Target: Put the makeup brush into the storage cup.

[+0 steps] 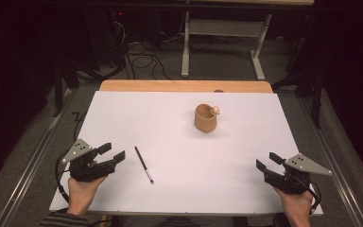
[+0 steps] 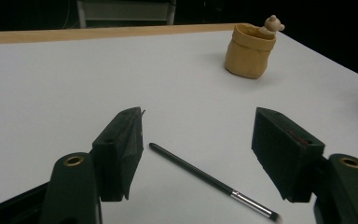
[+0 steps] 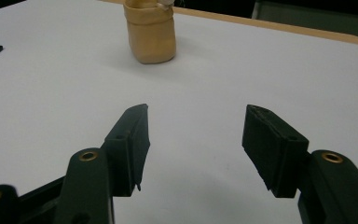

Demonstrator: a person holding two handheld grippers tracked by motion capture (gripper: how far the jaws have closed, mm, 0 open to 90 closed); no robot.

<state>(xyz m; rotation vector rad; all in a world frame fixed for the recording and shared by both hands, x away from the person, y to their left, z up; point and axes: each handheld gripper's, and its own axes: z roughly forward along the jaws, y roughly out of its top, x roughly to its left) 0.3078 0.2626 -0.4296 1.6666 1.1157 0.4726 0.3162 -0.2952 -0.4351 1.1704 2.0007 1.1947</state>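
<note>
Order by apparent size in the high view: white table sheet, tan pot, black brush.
1. white table sheet, largest by far.
2. tan pot: bulkier.
3. black brush: longer than the pot, but very thin.

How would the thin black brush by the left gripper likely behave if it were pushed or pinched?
The brush is thin and looks round, lying flat on the white table, so a sideways nudge would probably roll it. Its straight handle looks stiff, probably light. Lying so low, it may slip from the left gripper, whose jaws stand open.
</note>
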